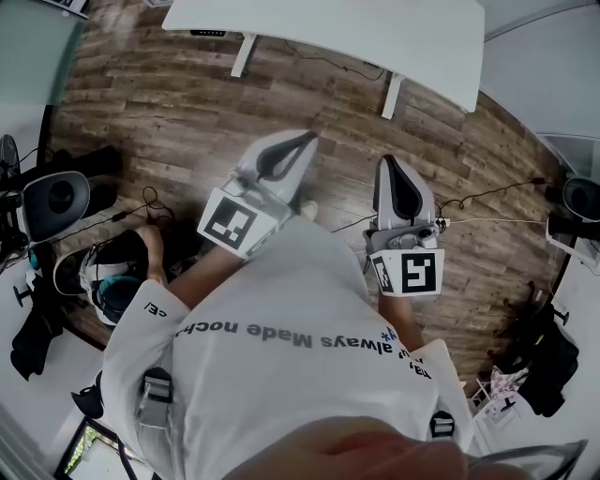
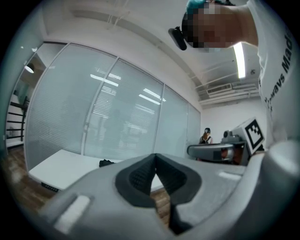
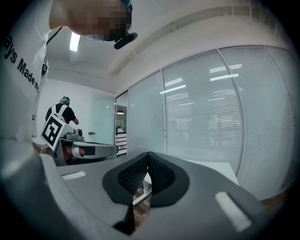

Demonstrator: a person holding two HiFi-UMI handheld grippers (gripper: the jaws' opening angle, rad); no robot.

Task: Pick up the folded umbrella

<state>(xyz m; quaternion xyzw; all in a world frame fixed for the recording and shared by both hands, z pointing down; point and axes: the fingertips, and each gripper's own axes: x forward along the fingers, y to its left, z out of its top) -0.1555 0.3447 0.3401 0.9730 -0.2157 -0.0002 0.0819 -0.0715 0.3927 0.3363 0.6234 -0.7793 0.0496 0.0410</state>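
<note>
No folded umbrella can be made out for certain. A small dark object (image 2: 107, 163) lies on the white table (image 2: 65, 164), too small to identify. In the head view both grippers are held out level over the wood floor, in front of a person in a white T-shirt. My left gripper (image 1: 305, 142) (image 2: 155, 155) has its dark pads meeting at the tip, with nothing between them. My right gripper (image 1: 390, 161) (image 3: 148, 153) is shut the same way and empty. Each gripper view shows the other gripper beside it.
The white table (image 1: 375, 28) stands ahead on white legs, with glass partition walls (image 2: 93, 108) behind it. Cables and gear (image 1: 112, 272) crowd the floor at left, and dark bags (image 1: 539, 356) lie at right. Another person (image 3: 62, 111) stands far off.
</note>
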